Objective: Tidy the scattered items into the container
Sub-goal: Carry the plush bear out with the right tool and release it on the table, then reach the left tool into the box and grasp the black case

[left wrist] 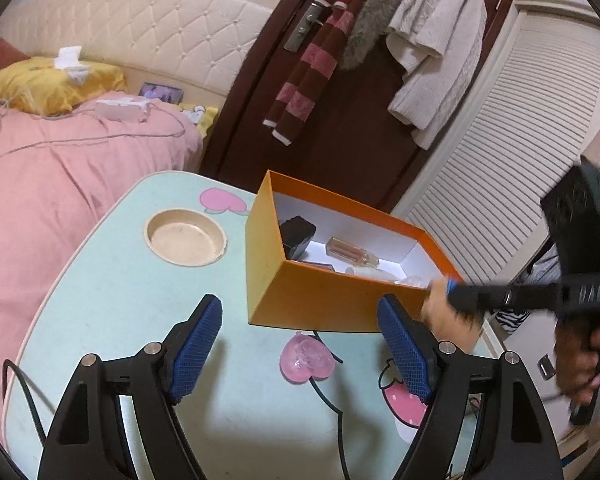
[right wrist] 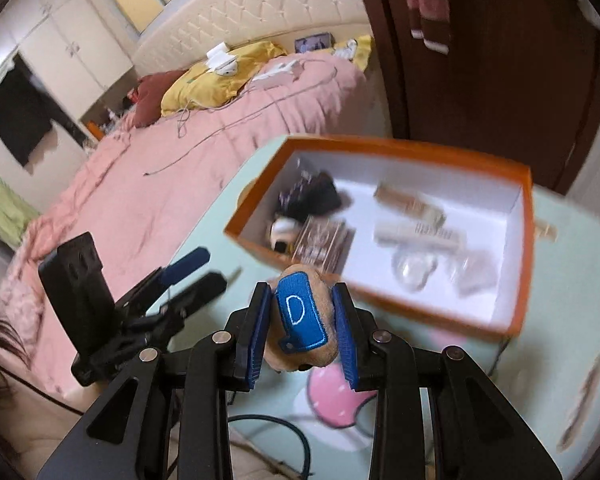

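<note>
An orange box (left wrist: pixel 320 300) with a white inside stands on the mint table (left wrist: pixel 120 300). It holds a black item (left wrist: pixel 298 234), a clear bottle (left wrist: pixel 352 256) and several other small things. A pink heart-shaped piece (left wrist: pixel 306 360) lies on the table between my left gripper's (left wrist: pixel 300 312) open fingers, just ahead of them. My right gripper (right wrist: pixel 302 292) is shut on a tan plush toy with a blue "D" patch (right wrist: pixel 300 316), held near the box's (right wrist: pixel 380 304) front wall. In the left wrist view the right gripper (left wrist: pixel 444 292) comes in from the right by the box corner.
A round cup recess (left wrist: pixel 186 238) is sunk in the table's left part. A pink-covered bed (left wrist: pixel 40 184) lies to the left. Behind the box is a dark door (left wrist: pixel 340 140) with hung clothes. A person's hand (left wrist: pixel 584 364) holds the right gripper.
</note>
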